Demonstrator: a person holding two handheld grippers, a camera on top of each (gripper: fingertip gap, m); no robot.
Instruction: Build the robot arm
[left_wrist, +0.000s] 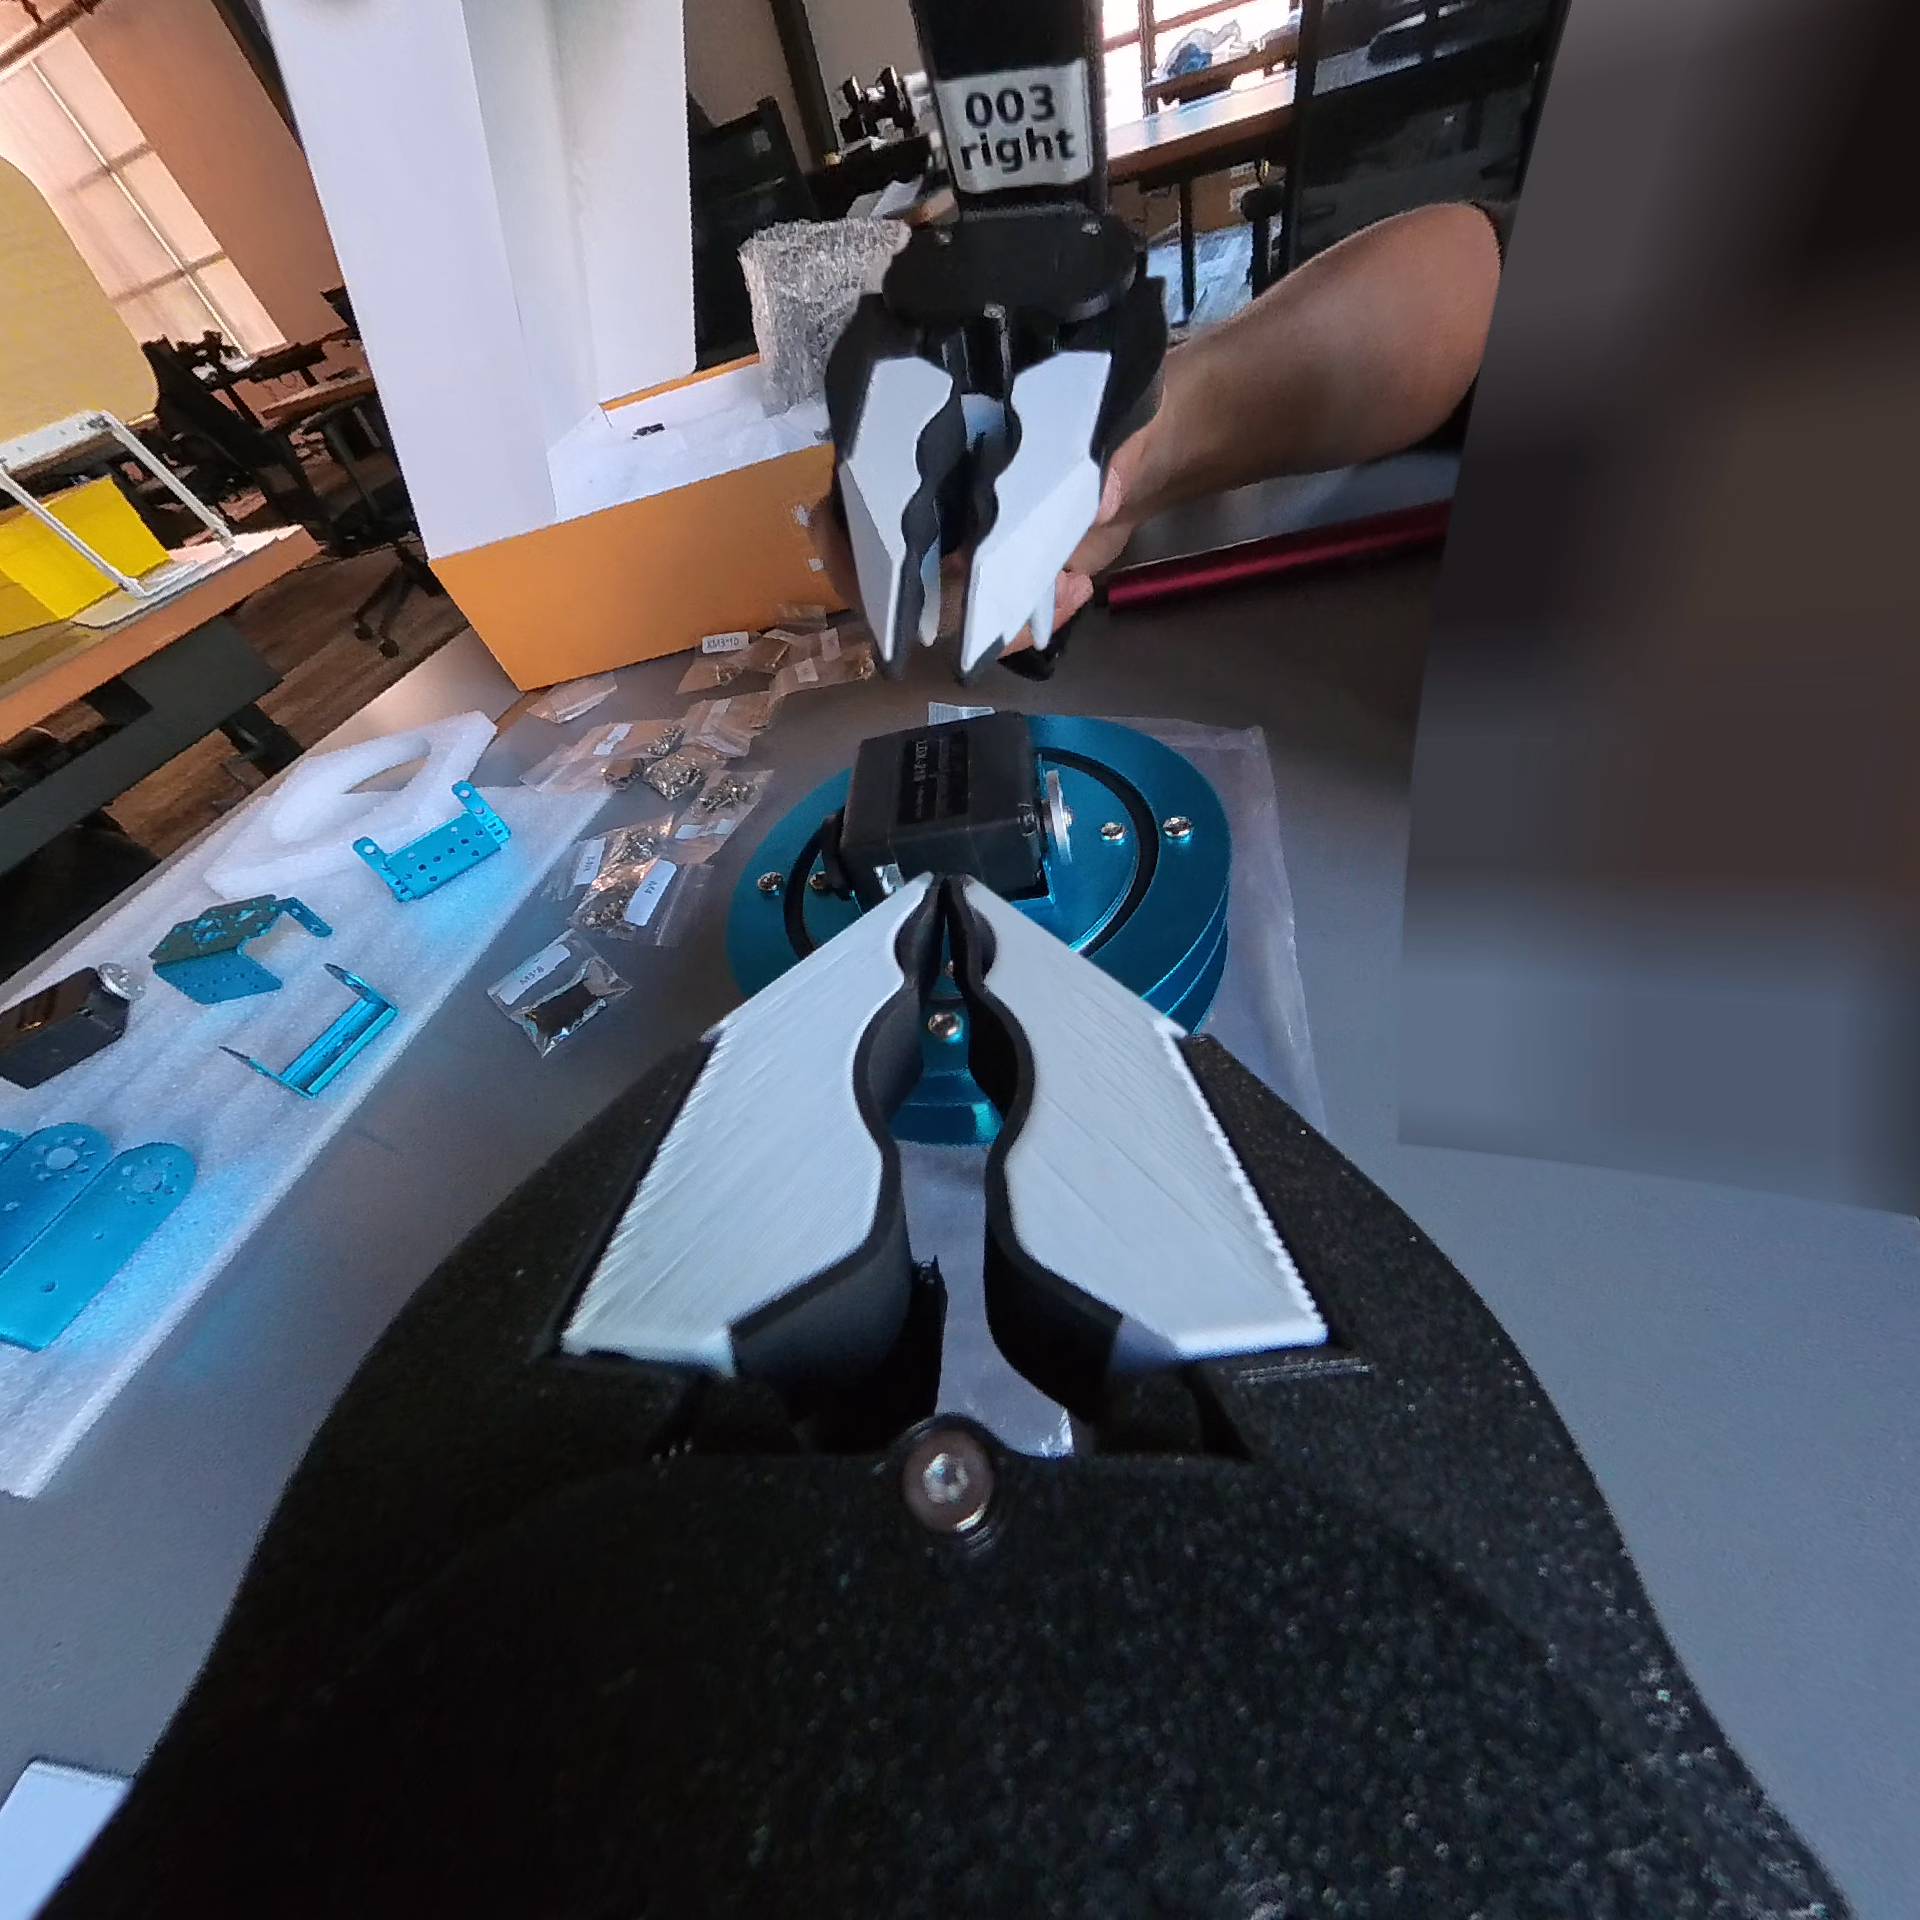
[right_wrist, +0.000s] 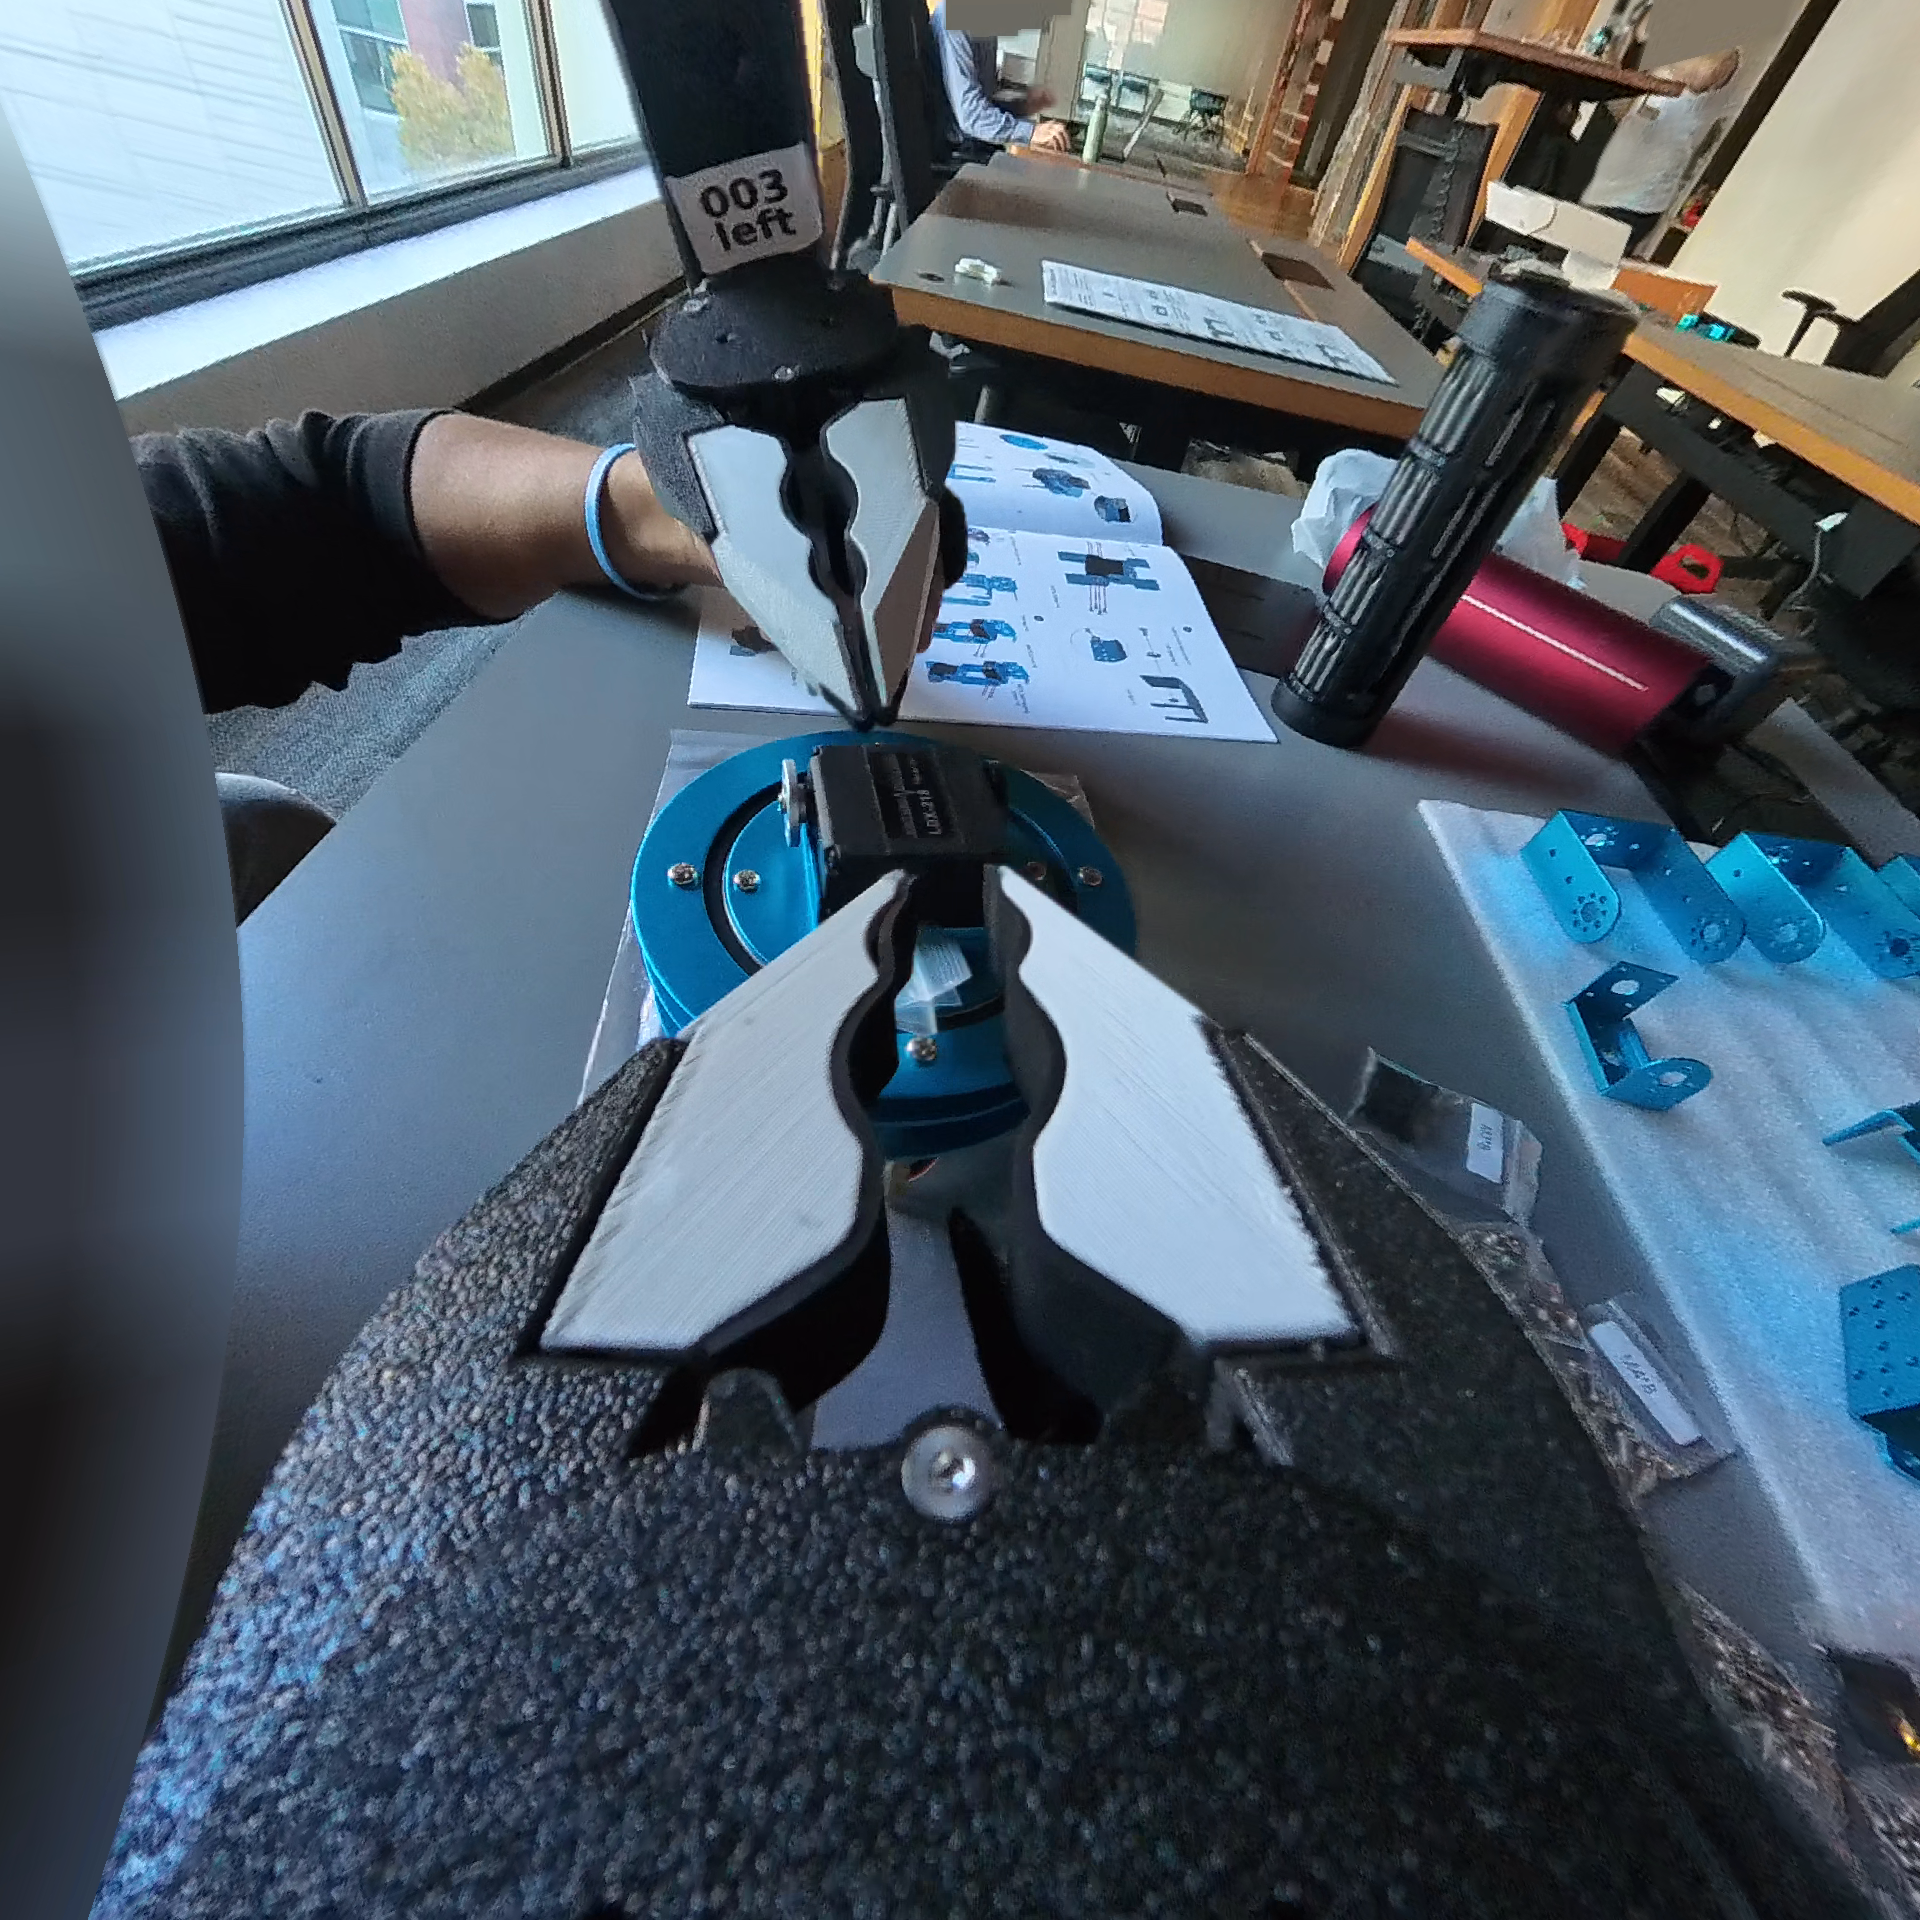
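2 claws at black servo (left_wrist: 940, 805) on blue base (left_wrist: 1164, 914), left claw (left_wrist: 943, 883) closed, right claw (right_wrist: 948, 883) parted.

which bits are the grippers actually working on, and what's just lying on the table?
In hand:
left gripper, shut, at the black servo
right gripper, open, near it
blue base under servo

Lying about:
blue brackets
screw bags
booklet
red cylinder
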